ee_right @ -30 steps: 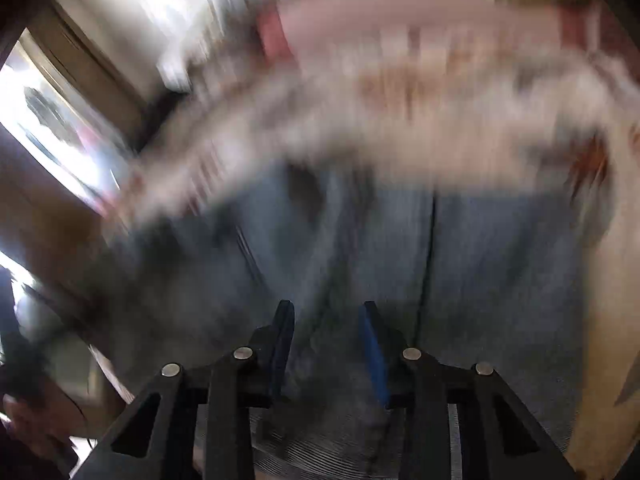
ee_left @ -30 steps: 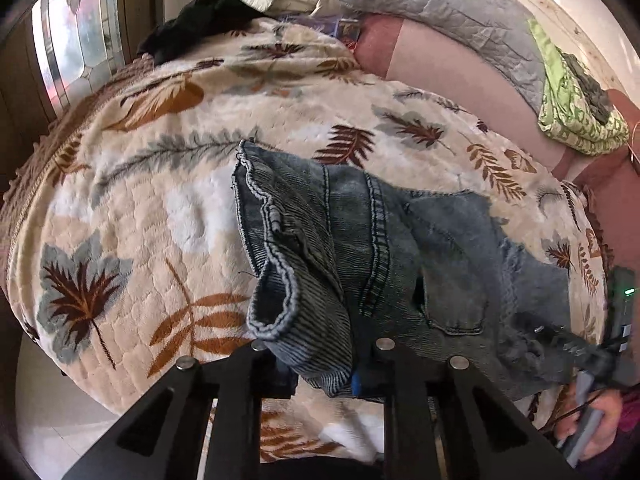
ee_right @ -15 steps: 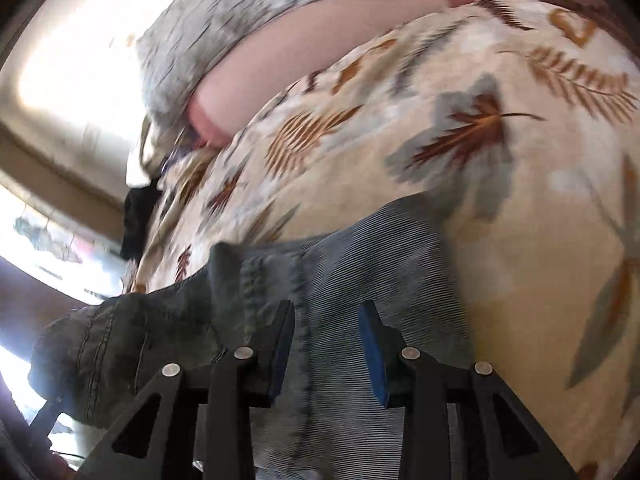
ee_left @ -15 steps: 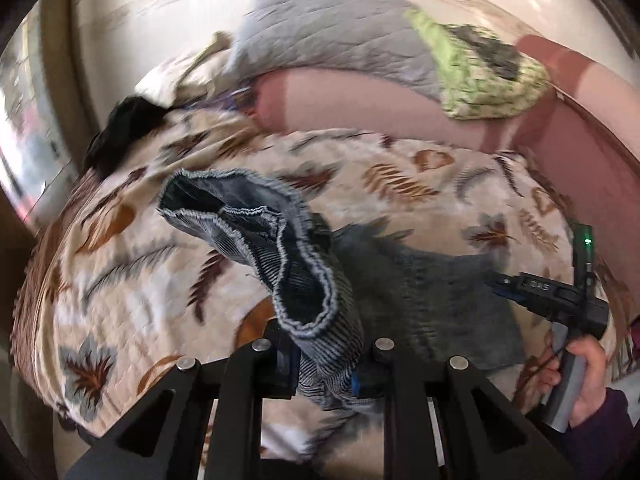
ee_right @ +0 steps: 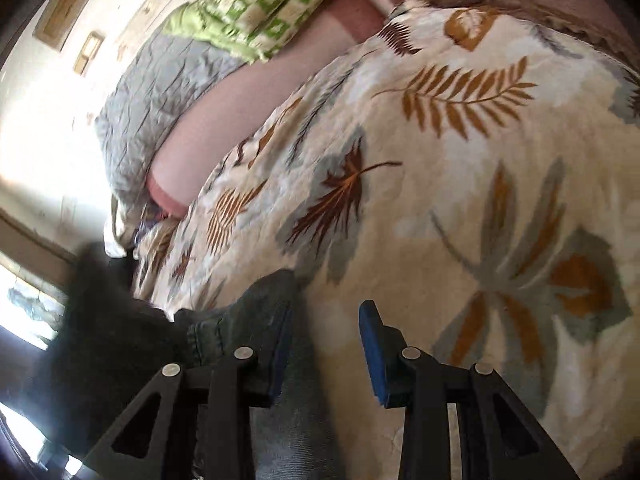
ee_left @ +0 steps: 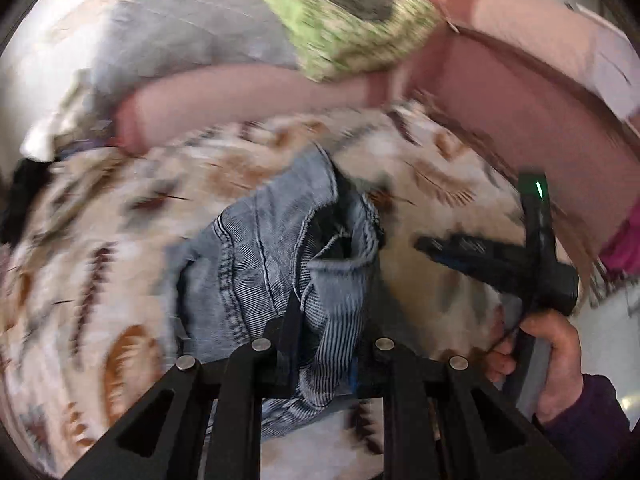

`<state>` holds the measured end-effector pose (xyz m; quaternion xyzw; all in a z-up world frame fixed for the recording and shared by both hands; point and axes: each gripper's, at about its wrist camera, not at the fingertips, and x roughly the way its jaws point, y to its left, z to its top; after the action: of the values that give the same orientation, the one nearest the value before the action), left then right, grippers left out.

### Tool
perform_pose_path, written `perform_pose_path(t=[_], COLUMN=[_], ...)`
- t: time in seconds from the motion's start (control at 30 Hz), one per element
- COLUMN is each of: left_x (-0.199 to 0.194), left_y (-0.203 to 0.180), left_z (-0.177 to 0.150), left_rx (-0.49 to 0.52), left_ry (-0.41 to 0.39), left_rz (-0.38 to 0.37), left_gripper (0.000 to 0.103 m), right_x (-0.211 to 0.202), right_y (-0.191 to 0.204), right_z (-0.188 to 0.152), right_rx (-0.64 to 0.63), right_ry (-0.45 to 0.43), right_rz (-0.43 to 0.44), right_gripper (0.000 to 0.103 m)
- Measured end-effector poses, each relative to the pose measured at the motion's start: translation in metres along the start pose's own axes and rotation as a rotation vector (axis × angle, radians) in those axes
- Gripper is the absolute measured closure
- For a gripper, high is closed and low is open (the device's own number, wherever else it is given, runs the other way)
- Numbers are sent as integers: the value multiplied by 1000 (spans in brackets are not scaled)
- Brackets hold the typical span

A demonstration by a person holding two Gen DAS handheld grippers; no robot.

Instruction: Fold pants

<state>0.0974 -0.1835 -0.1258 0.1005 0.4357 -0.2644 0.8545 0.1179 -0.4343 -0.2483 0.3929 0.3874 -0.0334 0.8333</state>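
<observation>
left claw (ee_left: 326, 320): pointing steeply down at the bed, pinching a bunched fold of the pants (ee_left: 256, 248), jaws easing open a touch with the denim between them

right claw (ee_right: 324, 320): tilting down over the leaf-print bedspread (ee_right: 460, 200), pads standing apart, bedspread showing between the tips, denim brushing the left pad; honestly not telling whether it's gripping anything

hand (ee_left: 560, 352): wrapping around the right claw's handle, dark sleeve (ee_left: 592, 420) trailing behind

pants: hanging crumpled from the left claw, lying partly on the bedspread

writing: pale marks on the right claw's body, blurring too much for reading

green light (ee_left: 540, 190): glowing on the right claw
</observation>
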Motion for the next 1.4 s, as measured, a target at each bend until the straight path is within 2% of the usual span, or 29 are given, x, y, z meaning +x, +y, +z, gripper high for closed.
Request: perform_pose_path(t=[0.07, 0.1, 0.13, 0.17, 0.2, 0.23, 0.27, 0.37, 0.47, 0.57, 0.67, 0.83, 1.07, 1.17, 1.4], left_x=[21, 26, 26, 23, 16, 6, -6, -23, -18, -2, 10, 21, 39, 43, 50], left_y=[-13, -15, -13, -10, -4, 3, 13, 39, 68, 87, 95, 92, 92, 93, 91], left_z=[-2, -3, -5, -7, -8, -10, -10, -10, -19, -38, -56, -66, -66, -69, -69], left_rx=[18, 10, 1, -3, -6, -11, -19, -52, -70, -83, -104, -87, -63, -68, -67], left_ry=[79, 98, 100, 88, 56, 23, -21, -81, -50, 17, 57, 60, 79, 79, 77], left_rz=[-64, -77, -92, -103, -103, -92, -81, -40, 95, 184, 187, 192, 207, 211, 225], left_gripper=[78, 69, 57, 50, 38, 34, 33, 31, 29, 29, 29, 29, 29, 25, 23], right_x=[-3, -4, -5, -5, -5, -6, -6, -11, -8, -1, 8, 30, 55, 63, 82], right_y=[0, 0, 0, 2, 3, 4, 5, 14, 37, 62, 82, 96, 90, 84, 79], right_z=[2, 3, 3, 4, 4, 3, 3, 2, -7, -20, -32, -44, -46, -41, -34], right_rx=[15, 23, 29, 25, 19, 12, 7, -25, -116, -216, -272, -306, -286, -251, -228], right_ry=[-18, -23, -26, -25, -25, -27, -33, -58, -37, -3, 25, 81, 107, 103, 117], right_rz=[6, 6, 8, 10, 8, 5, 4, 41, 89, 130, 146, 100, 30, 13, 2], right_gripper=[67, 67, 67, 67, 67, 67, 67, 67, 67, 67, 67, 67, 55, 49, 47])
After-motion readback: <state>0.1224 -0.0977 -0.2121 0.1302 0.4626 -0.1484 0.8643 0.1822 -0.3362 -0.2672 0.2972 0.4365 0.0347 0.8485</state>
